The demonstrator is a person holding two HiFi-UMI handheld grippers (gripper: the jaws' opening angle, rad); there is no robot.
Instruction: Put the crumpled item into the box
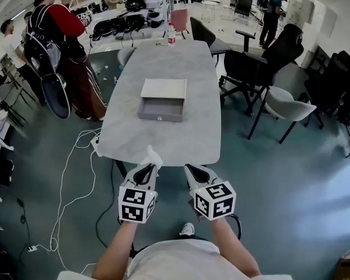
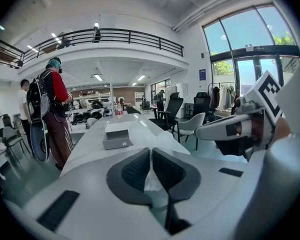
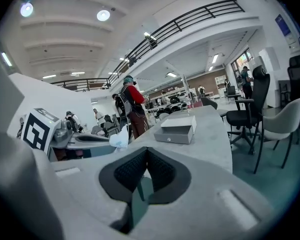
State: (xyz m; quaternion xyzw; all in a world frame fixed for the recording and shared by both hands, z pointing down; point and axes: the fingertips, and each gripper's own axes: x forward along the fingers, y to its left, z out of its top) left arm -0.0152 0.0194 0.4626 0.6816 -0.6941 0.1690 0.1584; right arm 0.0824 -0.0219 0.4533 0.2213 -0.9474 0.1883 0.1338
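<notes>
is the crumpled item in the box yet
Out: the left gripper holds the crumpled item short of the box.

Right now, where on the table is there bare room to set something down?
The table is bare nearly everywhere: the near strip between the box and the near edge, both sides of the box, and the far stretch up to the bottle. Crowding is off the table: chairs along its right side, a person at its left.

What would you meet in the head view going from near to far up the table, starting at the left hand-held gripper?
left hand-held gripper → crumpled item → box → bottle
</notes>
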